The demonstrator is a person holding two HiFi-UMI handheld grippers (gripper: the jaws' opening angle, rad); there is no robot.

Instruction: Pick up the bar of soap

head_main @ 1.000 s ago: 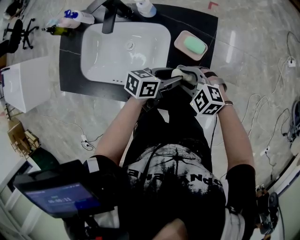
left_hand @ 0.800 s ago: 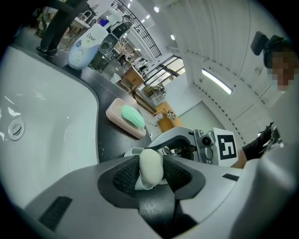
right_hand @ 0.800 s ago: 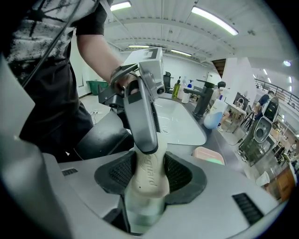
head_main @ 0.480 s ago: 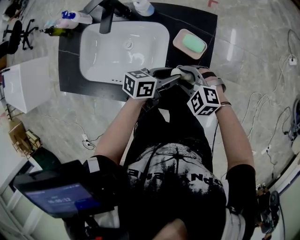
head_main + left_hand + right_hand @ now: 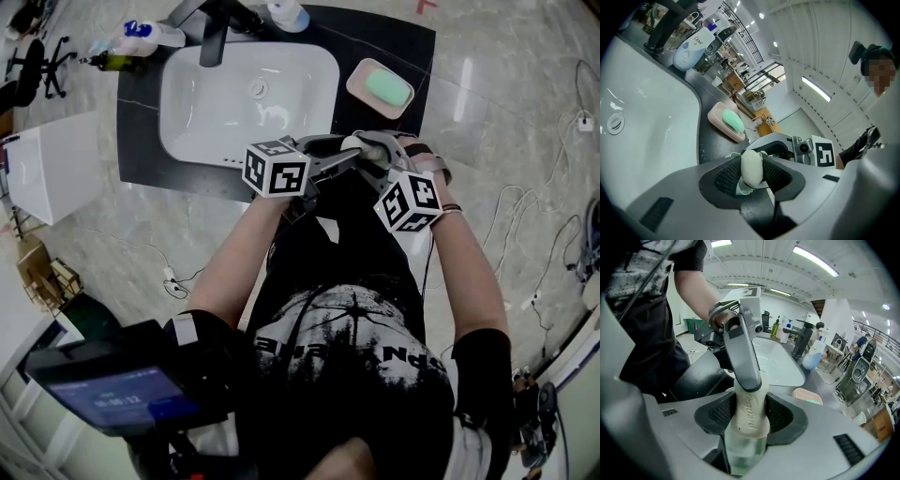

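Note:
A cream bar of soap [image 5: 362,145] is held in the air in front of the person, just off the black counter's near edge. My right gripper [image 5: 750,420] is shut on it, both pads pressing the sides of the cream bar [image 5: 749,408]. My left gripper [image 5: 752,172] comes in from the left; its jaws have just been closing and now grip the other end of the cream bar [image 5: 751,166]. One left finger [image 5: 740,350] lies across the top of the bar. A second, green soap [image 5: 387,89] rests in a pink dish [image 5: 359,86] on the counter.
The white sink [image 5: 187,103] is set in the black counter [image 5: 141,141], with a dark faucet [image 5: 217,37] behind it. A Dove bottle [image 5: 691,49] and other bottles [image 5: 141,37] stand at the back. A device with a lit screen [image 5: 112,389] sits at lower left.

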